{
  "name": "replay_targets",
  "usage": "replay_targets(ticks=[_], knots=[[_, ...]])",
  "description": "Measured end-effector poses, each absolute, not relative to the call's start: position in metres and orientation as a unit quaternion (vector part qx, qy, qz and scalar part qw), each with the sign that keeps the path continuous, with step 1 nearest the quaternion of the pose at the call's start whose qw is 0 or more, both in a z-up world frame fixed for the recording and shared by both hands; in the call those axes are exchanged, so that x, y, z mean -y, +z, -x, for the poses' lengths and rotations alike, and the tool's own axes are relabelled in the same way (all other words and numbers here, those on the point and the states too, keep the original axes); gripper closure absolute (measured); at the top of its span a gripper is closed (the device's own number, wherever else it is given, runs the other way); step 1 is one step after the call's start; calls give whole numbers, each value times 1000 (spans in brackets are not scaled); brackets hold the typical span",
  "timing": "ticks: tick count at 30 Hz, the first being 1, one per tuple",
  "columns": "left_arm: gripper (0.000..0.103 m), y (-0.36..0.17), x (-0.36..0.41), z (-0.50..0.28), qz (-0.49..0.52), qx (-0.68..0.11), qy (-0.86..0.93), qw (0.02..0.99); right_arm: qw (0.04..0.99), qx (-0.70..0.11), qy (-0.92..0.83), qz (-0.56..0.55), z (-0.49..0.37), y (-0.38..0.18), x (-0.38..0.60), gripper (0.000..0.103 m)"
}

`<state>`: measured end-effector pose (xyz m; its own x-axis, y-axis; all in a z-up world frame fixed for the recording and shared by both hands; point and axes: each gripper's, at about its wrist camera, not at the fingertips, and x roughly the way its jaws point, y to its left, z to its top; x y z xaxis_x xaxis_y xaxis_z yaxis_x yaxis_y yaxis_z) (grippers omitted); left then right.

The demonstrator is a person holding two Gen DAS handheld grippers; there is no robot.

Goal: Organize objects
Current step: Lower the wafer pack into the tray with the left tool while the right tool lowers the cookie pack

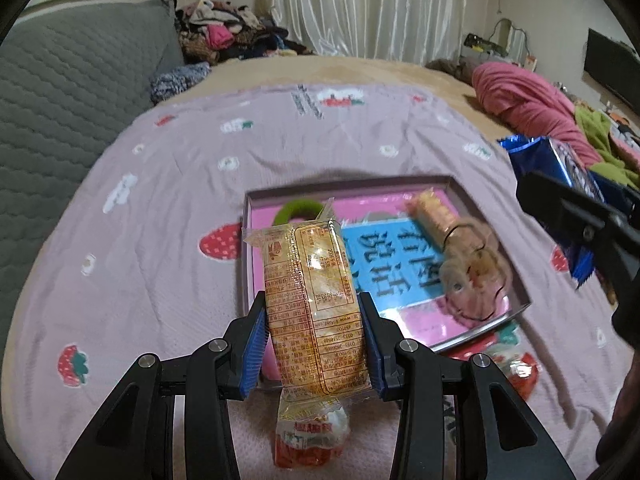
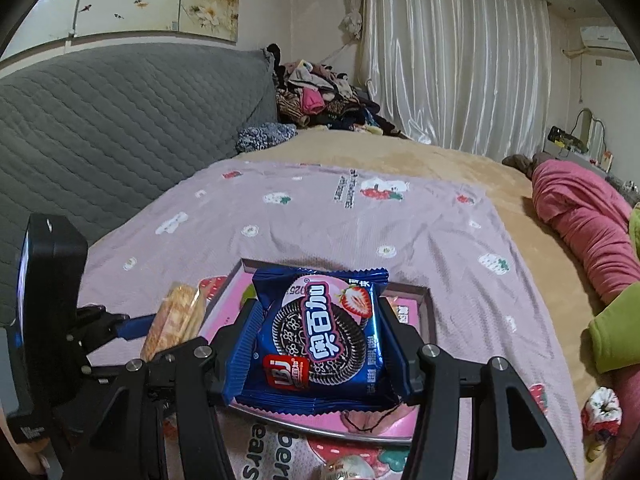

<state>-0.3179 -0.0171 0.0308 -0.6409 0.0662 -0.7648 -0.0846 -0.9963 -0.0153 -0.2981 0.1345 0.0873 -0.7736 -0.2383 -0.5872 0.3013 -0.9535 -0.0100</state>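
Cracker pack clamped in my left hand-held gripper, over the tray's near-left edge.
My right hand-held gripper grips the blue cookie packet above that tray; both wrappers look light, slippery, contents brittle, so I'd squeeze mid-body, gently.

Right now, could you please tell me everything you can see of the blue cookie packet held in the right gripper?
The blue cookie packet is a glossy, sealed foil wrapper with crimped ends, printed with a dark sandwich cookie, a halved strawberry and white Chinese lettering. It lies roughly flat, label up, clamped on both sides by the right gripper, held above the shallow pink box on the strawberry-print blanket.
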Motion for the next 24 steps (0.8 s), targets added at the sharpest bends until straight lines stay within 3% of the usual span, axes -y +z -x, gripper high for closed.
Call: replay_targets(ticks=[24], knots=[[62,-42,35,342,464,15,884,52,135,-50,-913,-382,354,-4,-107,47]])
